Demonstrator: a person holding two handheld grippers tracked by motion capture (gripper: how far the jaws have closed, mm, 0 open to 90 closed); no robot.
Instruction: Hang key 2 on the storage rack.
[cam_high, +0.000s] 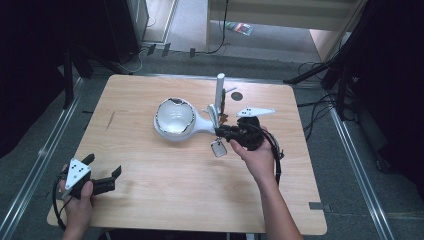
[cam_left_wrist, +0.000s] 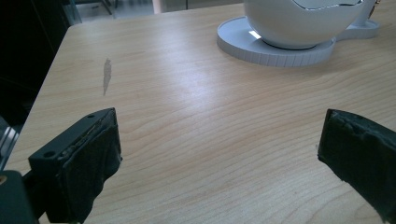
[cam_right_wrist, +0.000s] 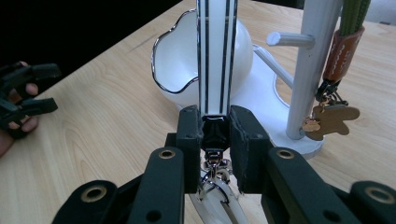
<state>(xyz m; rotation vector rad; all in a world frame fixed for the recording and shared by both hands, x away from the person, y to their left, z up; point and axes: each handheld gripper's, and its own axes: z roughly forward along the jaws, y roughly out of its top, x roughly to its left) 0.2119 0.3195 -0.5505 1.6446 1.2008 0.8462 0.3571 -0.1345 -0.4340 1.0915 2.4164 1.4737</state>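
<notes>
White-and-black striped lanyard strap (cam_right_wrist: 215, 51) clamped at lower end in right claw (cam_right_wrist: 215, 135), long axis rising from jaws toward stand post (cam_right_wrist: 312, 70) just beside. Left claw (cam_left_wrist: 219, 154) open, empty, well apart.

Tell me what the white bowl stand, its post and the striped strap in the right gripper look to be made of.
The bowl looks like glossy glazed ceramic or hard plastic: bright highlights, thin dark rim. The post is smooth, matte white, maybe painted metal or plastic. The strap looks like flat woven fabric, white with dark stripes, ending in a black end piece and shiny metal clasp. The right gripper is shut on it.
</notes>
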